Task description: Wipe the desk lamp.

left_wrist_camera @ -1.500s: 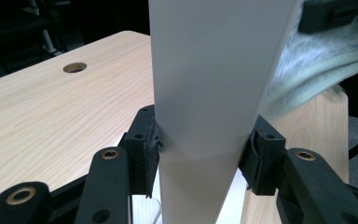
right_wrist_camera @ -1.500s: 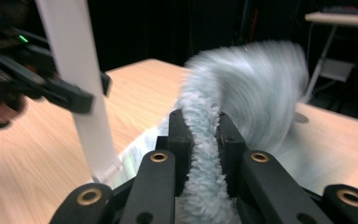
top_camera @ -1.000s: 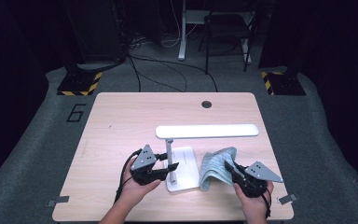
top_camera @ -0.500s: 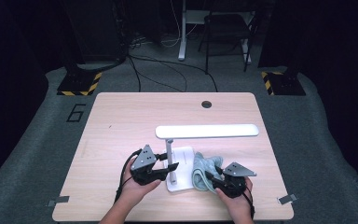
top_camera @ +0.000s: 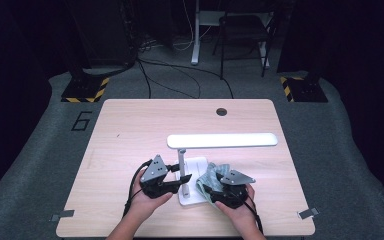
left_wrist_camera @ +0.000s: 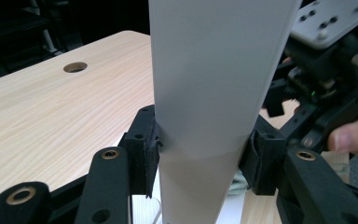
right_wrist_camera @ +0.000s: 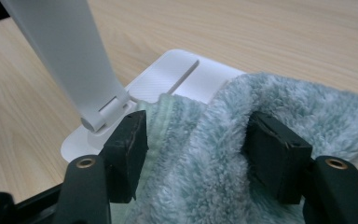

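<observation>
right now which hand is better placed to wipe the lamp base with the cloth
Right: the right gripper has the cloth between its just-opened jaws, lying on the lamp base. The left gripper is clamped on the lamp's post, steadying it.

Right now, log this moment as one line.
left gripper: clamps lamp stem | right gripper: jaws just opening around cloth | cloth on lamp base

A recording lab, set up for you

Beyond your wooden table (top_camera: 130,130) it's a dark room — grey floor mat (top_camera: 40,150), a painted number (top_camera: 82,121) left of the table, hazard-striped stand bases (top_camera: 85,90) and loose cables (top_camera: 180,80) behind it.
</observation>
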Action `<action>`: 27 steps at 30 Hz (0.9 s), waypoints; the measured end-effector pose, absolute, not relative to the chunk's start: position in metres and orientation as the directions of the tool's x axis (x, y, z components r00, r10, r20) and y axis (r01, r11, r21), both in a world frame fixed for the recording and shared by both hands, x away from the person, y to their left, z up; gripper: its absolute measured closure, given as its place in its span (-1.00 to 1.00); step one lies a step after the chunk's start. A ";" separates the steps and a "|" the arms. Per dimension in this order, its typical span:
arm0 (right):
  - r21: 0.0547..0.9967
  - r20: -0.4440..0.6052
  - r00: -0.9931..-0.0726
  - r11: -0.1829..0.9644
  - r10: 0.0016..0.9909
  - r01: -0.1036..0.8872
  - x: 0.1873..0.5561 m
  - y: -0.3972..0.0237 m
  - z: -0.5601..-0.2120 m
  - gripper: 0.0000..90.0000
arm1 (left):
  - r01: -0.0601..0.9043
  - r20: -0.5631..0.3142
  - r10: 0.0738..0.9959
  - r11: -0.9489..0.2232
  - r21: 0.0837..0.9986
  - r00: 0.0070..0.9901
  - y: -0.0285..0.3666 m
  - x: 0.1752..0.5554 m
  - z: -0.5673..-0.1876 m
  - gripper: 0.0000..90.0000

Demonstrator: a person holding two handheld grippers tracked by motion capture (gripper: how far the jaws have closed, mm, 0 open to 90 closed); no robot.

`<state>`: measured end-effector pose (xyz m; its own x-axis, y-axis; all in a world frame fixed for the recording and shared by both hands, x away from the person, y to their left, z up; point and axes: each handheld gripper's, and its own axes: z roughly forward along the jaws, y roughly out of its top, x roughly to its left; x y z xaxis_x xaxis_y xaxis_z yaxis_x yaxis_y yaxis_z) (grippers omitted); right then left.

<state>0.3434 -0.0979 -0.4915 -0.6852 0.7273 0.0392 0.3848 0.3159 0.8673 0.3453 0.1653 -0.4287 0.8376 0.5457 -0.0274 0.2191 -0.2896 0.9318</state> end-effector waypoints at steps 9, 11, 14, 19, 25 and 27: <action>0.773 -0.175 -0.689 0.532 0.704 0.347 0.347 -0.068 -0.506 -0.27 | 0.218 -0.027 0.549 -0.285 0.933 0.835 0.165 0.345 -0.429 0.19; 0.769 -0.186 -0.686 0.539 0.704 0.344 0.347 -0.068 -0.506 -0.24 | 0.219 -0.026 0.550 -0.287 0.933 0.834 0.165 0.345 -0.429 0.19; 0.767 -0.170 -0.684 0.531 0.709 0.360 0.350 -0.072 -0.507 -0.09 | 0.220 -0.027 0.547 -0.291 0.931 0.837 0.165 0.345 -0.429 0.19; 0.777 -0.130 -0.680 0.500 0.722 0.383 0.357 -0.083 -0.508 0.26 | 0.220 -0.027 0.547 -0.291 0.931 0.837 0.165 0.345 -0.429 0.19; 0.773 -0.132 -0.669 0.499 0.731 0.392 0.361 -0.094 -0.508 0.49 | 0.220 -0.027 0.546 -0.291 0.931 0.837 0.166 0.345 -0.429 0.19; 0.767 -0.128 -0.637 0.484 0.760 0.422 0.362 -0.098 -0.507 0.52 | 0.219 -0.027 0.548 -0.288 0.932 0.836 0.165 0.345 -0.429 0.19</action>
<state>0.3622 -0.0978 -0.5067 -0.6374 0.7598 -0.1281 0.4225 0.4837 0.7665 0.3451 0.1654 -0.4288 0.8360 0.5481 -0.0266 0.2185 -0.2881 0.9323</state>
